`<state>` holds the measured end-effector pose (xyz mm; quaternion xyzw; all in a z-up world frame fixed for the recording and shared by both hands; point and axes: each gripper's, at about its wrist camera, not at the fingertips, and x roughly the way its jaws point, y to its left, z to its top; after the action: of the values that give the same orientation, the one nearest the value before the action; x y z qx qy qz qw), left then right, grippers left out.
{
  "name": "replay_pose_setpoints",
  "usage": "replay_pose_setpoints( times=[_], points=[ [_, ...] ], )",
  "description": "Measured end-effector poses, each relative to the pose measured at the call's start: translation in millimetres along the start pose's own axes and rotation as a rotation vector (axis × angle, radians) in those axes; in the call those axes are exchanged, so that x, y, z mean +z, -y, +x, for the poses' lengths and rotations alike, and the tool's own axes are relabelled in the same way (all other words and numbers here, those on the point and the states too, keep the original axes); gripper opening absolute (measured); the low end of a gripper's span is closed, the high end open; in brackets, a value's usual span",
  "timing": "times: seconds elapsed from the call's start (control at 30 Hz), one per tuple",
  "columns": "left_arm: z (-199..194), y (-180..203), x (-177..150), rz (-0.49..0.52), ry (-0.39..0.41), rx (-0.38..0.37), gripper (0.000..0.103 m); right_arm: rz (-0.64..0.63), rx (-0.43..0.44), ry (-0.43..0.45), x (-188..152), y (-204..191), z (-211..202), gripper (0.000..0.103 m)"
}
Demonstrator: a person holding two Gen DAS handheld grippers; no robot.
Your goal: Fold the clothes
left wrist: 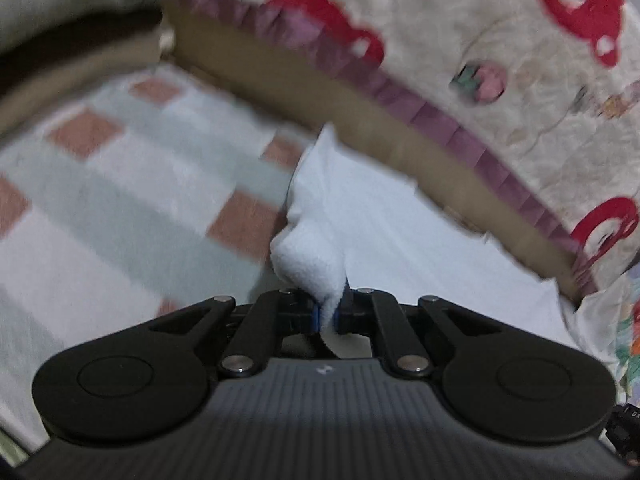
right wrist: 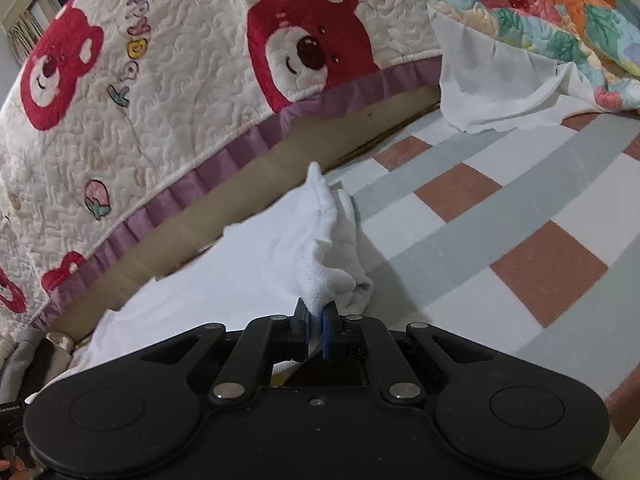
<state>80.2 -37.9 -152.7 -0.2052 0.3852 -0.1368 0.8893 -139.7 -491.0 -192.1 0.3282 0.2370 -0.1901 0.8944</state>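
A: Left gripper (left wrist: 328, 316) clamped tight on a bunched edge of the white garment (left wrist: 400, 232), cloth trailing ahead over the checked sheet (left wrist: 120, 184).

B: Right gripper (right wrist: 318, 320) likewise pinching its bunch. Mid-fold, I'd judge; next, carry both edges together evenly.

left gripper (left wrist: 328, 314) seen clamped on a bunched fold of white fleece garment (left wrist: 316, 240), garment spread over a checked sheet (left wrist: 120, 184), cream quilt (left wrist: 480, 60) with red bears and purple trim laid beyond, view blurred
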Motion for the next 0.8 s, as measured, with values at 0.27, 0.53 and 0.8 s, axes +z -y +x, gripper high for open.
replay_pose_setpoints(
  times=[0.27, 0.53, 0.8],
  points=[
    [16.1, -15.6, -10.0, -0.102, -0.085, 0.004, 0.007, 0.052, -0.014, -0.021, -6.2, 6.4, 3.1, 0.006],
    [21.1, -26.1, -10.7, -0.172, -0.109, -0.037, 0.012, 0.188, 0.03, -0.017, -14.5, 18.3, 2.4, 0.024],
    [22.4, -26.7, -13.2, -0.178, -0.088, -0.036, 0.013, 0.381, 0.066, -0.054, -28.2, 27.8, 12.9, 0.036]
  ],
)
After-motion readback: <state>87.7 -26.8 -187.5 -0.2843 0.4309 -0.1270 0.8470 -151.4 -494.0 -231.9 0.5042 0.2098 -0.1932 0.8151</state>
